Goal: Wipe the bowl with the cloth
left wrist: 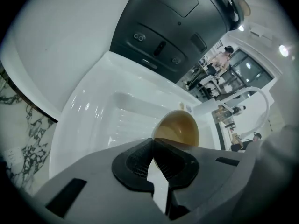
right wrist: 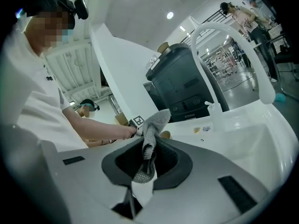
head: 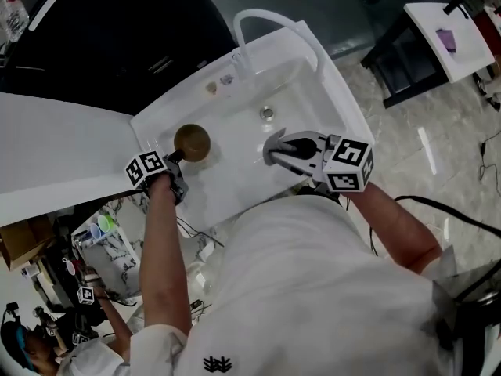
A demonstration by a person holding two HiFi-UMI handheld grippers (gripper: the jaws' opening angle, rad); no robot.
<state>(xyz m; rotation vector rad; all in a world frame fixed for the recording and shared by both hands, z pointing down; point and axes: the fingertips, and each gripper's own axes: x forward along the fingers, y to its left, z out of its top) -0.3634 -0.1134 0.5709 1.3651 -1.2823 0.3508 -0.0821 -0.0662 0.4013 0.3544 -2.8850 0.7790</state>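
Note:
A small brown bowl [head: 192,142] hangs tilted over the left part of the white sink [head: 338,84]. My left gripper [head: 175,160] is shut on its near rim. In the left gripper view the bowl [left wrist: 180,129] shows its glossy inside just past the closed jaws of the left gripper [left wrist: 153,146]. My right gripper [head: 275,150] hovers over the middle of the sink, to the right of the bowl and apart from it. It is shut on a grey knitted cloth [right wrist: 152,134], which sticks up between the pads of the right gripper [right wrist: 148,160].
A white arched faucet [head: 274,18] rises at the sink's back edge, and the drain [head: 267,113] lies between the grippers. A black appliance [head: 117,37] stands behind a white counter [head: 55,155] at the left. A white table [head: 450,34] stands far right.

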